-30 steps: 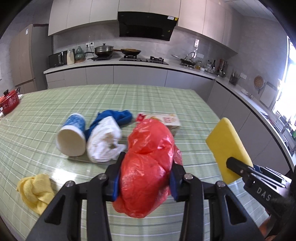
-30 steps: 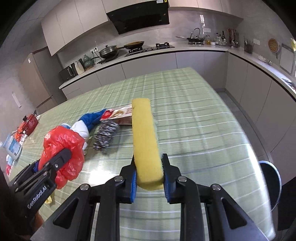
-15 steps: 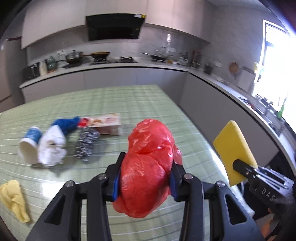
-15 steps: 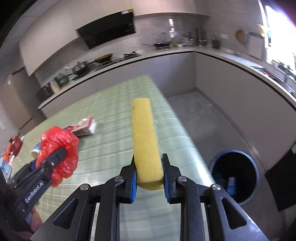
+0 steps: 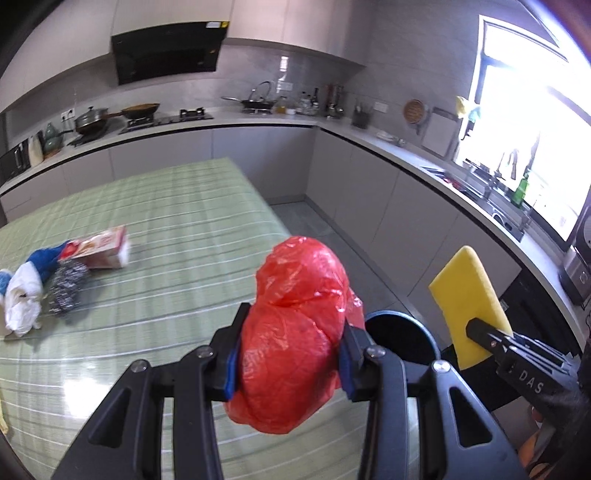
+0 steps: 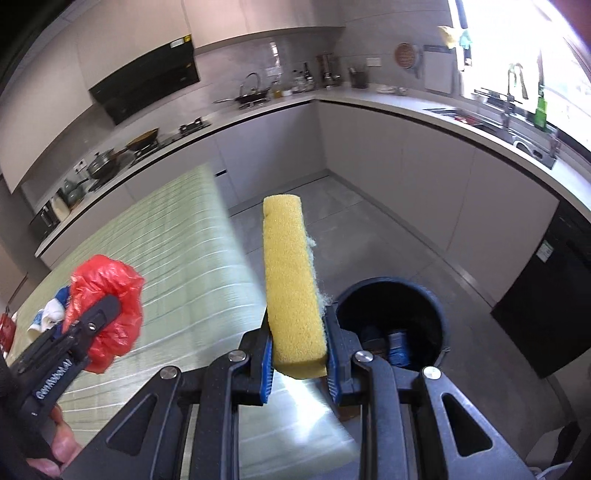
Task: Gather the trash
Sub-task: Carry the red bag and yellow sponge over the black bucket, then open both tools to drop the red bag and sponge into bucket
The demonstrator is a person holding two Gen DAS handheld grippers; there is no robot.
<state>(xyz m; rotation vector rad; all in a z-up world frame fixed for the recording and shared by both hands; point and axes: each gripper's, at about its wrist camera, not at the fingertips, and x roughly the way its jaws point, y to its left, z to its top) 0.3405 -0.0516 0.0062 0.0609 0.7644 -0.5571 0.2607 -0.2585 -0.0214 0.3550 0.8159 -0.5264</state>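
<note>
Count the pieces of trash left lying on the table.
4 visible: a box, a blue cloth, a scrubber and a white wad, clustered at the table's far left. More may lie out of frame.

L-shaped kitchen: grey counter (image 5: 369, 138) wraps back and right walls, flat grey base cabinets (image 6: 406, 158) below, pale upper cabinets (image 5: 288, 22) above. Black range hood (image 5: 166, 50) over gas hob (image 5: 166, 118). Bright overexposed window (image 5: 532, 122) at right above sink (image 6: 517, 136). Grey floor (image 6: 369, 229). Table with green checked cloth (image 5: 166, 206). Black appliance (image 6: 554, 295) under right counter
</note>
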